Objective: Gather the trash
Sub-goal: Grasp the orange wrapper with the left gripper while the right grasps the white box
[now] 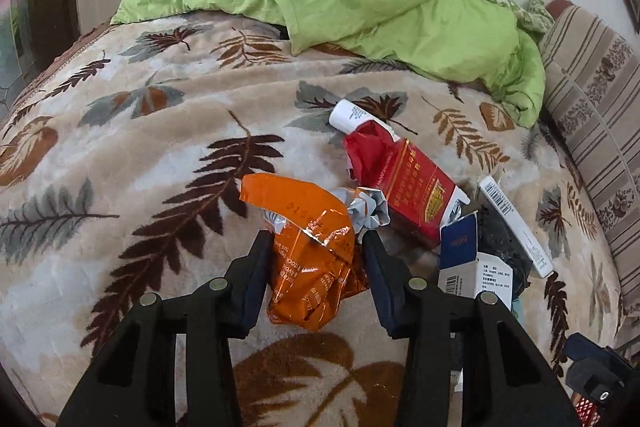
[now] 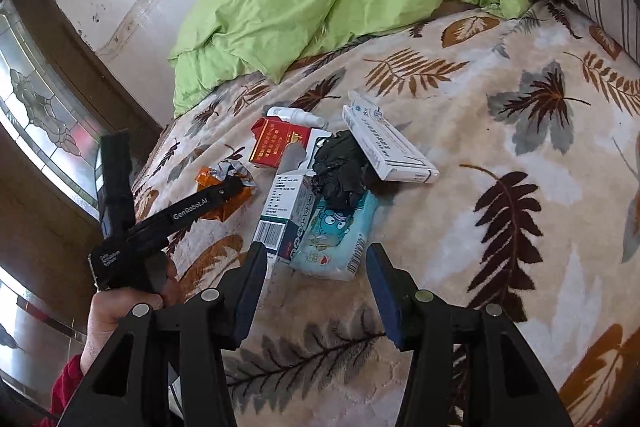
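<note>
Orange crinkled foil wrapper [image 1: 312, 251] sits between your left gripper [image 1: 314, 259] jaws, closing to grip it; your right gripper [image 2: 316, 267] gapes, empty, approaching the pale-blue tissue pack [image 2: 336, 243].

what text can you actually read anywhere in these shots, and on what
"GenRobot.AI": white, on the left gripper's black arm.
"Data Acquisition System": appears so, small, on its handle.
Orange wrapper: stamped digits and print, not legible.
Red carton, white boxes, tissue pack: print and barcodes too small.
</note>
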`<action>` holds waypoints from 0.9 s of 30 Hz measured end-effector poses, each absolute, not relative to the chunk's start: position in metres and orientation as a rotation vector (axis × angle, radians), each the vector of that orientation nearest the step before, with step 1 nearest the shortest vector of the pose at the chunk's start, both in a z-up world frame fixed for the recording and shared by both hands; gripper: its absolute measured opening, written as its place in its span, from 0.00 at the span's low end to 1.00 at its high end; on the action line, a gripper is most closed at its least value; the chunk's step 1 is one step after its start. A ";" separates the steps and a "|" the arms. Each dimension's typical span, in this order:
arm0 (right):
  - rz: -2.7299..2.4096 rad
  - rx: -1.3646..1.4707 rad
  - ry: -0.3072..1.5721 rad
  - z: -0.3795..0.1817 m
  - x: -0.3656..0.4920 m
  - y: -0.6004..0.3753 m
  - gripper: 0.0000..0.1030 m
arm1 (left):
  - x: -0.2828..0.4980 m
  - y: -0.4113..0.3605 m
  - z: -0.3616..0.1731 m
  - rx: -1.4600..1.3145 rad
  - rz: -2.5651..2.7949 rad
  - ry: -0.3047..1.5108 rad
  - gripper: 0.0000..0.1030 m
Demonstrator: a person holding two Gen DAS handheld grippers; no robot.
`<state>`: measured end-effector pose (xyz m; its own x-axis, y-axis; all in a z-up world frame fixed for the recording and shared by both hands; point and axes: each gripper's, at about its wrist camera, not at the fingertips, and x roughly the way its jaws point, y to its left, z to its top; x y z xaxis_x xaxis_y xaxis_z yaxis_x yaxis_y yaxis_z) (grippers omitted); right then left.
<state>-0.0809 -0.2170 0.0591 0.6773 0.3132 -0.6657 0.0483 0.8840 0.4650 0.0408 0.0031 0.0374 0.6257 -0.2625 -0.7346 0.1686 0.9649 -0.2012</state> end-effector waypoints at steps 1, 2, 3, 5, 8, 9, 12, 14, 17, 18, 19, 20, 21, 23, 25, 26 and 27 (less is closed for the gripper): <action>0.162 0.468 0.830 0.058 -0.077 -0.212 0.54 | 0.037 0.010 0.042 -0.120 -0.242 0.845 0.43; 0.172 0.457 0.842 0.058 -0.073 -0.205 0.54 | 0.035 0.014 0.045 -0.117 -0.235 0.835 0.43; 0.178 0.437 0.857 0.059 -0.067 -0.196 0.55 | 0.033 0.020 0.048 -0.114 -0.223 0.823 0.43; 0.164 0.395 0.886 0.058 -0.052 -0.180 0.55 | 0.032 0.028 0.051 -0.118 -0.216 0.815 0.43; 0.129 0.389 0.914 0.053 -0.027 -0.167 0.55 | 0.032 0.038 0.053 -0.137 -0.208 0.818 0.43; 0.109 0.370 0.941 0.050 -0.015 -0.159 0.55 | 0.032 0.040 0.053 -0.139 -0.213 0.819 0.43; 0.075 0.356 0.954 0.039 0.002 -0.148 0.51 | 0.029 0.041 0.055 -0.119 -0.219 0.814 0.43; 0.040 0.294 0.959 0.031 0.004 -0.142 0.39 | 0.027 0.041 0.055 -0.102 -0.226 0.809 0.43; 0.050 0.261 0.972 0.025 0.006 -0.143 0.36 | 0.024 0.040 0.056 -0.065 -0.230 0.801 0.43; 0.052 0.259 0.964 0.026 0.005 -0.143 0.36 | 0.023 0.041 0.056 -0.063 -0.228 0.798 0.43; 0.061 0.268 0.950 0.028 0.003 -0.145 0.35 | 0.023 0.043 0.057 -0.070 -0.232 0.798 0.43; 0.080 0.277 0.934 0.031 0.000 -0.145 0.35 | 0.023 0.044 0.058 -0.080 -0.237 0.798 0.43; 0.096 0.274 0.915 0.035 -0.003 -0.144 0.35 | 0.022 0.045 0.059 -0.090 -0.241 0.796 0.43; 0.116 0.266 0.847 0.047 -0.014 -0.144 0.35 | 0.019 0.045 0.062 -0.099 -0.244 0.784 0.43; 0.134 0.263 0.783 0.057 -0.023 -0.145 0.35 | 0.016 0.042 0.065 -0.095 -0.244 0.769 0.43; 0.127 0.244 0.751 0.062 -0.027 -0.145 0.35 | 0.014 0.041 0.066 -0.092 -0.244 0.763 0.43; 0.110 0.217 0.721 0.066 -0.031 -0.145 0.35 | 0.012 0.038 0.066 -0.090 -0.246 0.759 0.43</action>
